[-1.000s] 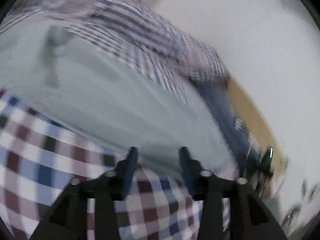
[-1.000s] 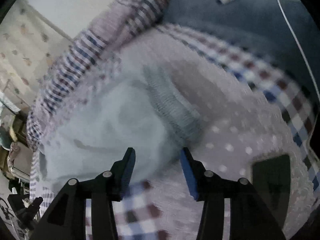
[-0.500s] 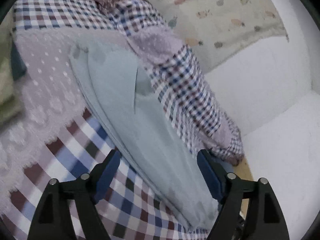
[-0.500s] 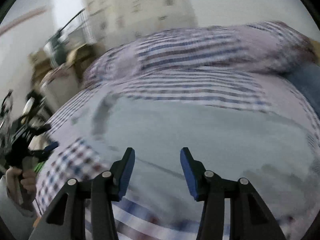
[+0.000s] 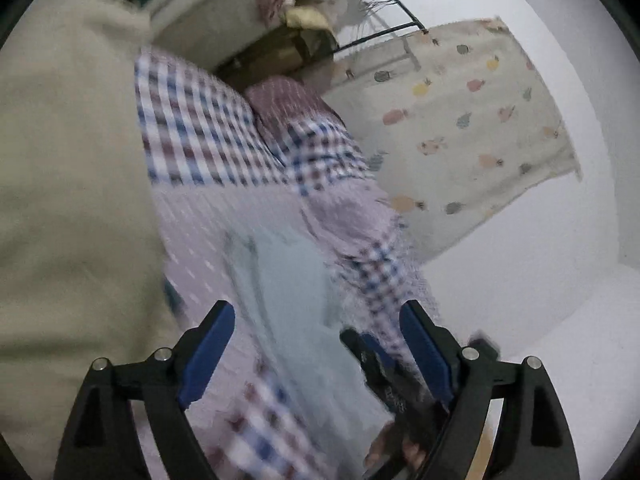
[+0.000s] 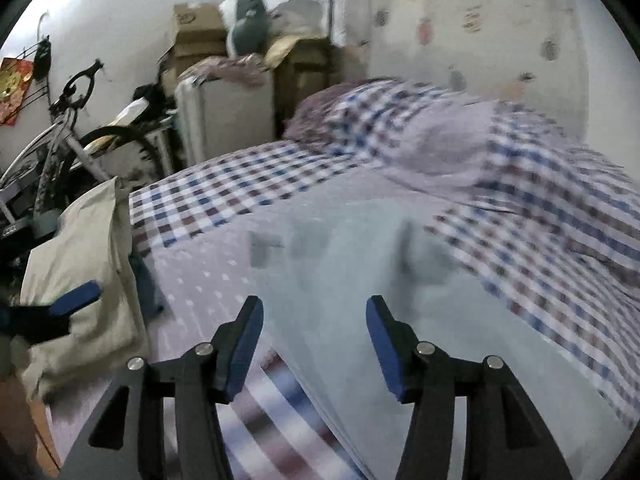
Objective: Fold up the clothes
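A pale blue-grey garment (image 5: 288, 280) lies flat and folded on the checked bed cover (image 5: 192, 136). My left gripper (image 5: 316, 340) hovers above its near part, jaws opening wide, nothing between them. The right gripper (image 6: 314, 336) hangs over the same garment (image 6: 360, 280), its jaws also opening and empty. The left wrist view shows the right gripper's dark body (image 5: 376, 364) low down, with the person's hand (image 5: 396, 448) on it. In the right wrist view, one blue pad (image 6: 78, 294) of the left gripper shows at the left edge.
A beige cloth bundle (image 6: 80, 280) sits at the bed's left edge. A crumpled checked blanket (image 6: 540, 184) lies along the far side by the wall. Beyond the bed stand a bicycle (image 6: 68, 140), a suitcase (image 6: 224, 112) and cardboard boxes (image 6: 196, 32).
Both views have swung across the bed and pulled back from the garment. The left jaws have spread much wider; the right jaws have widened a little. Neither held anything.
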Demonstrator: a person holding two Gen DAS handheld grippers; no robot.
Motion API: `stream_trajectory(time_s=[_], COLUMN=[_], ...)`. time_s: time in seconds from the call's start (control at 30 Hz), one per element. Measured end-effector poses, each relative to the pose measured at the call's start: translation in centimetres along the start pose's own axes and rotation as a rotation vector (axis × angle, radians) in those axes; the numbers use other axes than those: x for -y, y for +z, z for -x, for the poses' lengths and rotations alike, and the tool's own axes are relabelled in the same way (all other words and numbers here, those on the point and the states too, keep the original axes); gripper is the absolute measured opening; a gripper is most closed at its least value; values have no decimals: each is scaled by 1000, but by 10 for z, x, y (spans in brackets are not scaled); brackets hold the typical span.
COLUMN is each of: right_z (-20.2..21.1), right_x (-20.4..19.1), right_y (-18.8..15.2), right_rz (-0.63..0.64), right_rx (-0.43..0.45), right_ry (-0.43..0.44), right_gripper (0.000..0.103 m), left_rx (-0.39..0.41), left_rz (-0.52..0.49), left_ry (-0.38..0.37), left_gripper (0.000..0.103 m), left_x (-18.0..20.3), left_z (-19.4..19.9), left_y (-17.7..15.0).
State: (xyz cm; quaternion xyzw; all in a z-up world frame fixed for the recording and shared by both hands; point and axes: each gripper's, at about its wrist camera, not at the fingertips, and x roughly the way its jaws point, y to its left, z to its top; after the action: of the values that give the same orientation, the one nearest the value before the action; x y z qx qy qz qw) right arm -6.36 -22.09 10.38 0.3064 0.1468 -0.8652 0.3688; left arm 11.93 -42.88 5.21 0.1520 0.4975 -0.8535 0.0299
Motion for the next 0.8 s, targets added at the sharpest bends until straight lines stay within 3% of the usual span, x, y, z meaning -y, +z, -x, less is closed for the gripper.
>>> stream_trajectory(time_s=[0.1,0.3,0.53,0.8], right_z=[-59,-144,-189,-210], right_x=[-20,-42,-48,-40], right_y=[22,34,38,33], right_rz=[18,76,58,12], right_rx=[-41,-124,-164,-188], right_ry=[22,-65,-96,-134], right_gripper=[57,56,56,53], left_rx=[11,4,20,20], left_rz=[-33,27,92,175], left_ry=[43,53,54,50], left_gripper=[87,87,87,87], left_x=[-4,-21,-40,-59], left_z=[5,6,17,20], left_y=[7,19,29,32])
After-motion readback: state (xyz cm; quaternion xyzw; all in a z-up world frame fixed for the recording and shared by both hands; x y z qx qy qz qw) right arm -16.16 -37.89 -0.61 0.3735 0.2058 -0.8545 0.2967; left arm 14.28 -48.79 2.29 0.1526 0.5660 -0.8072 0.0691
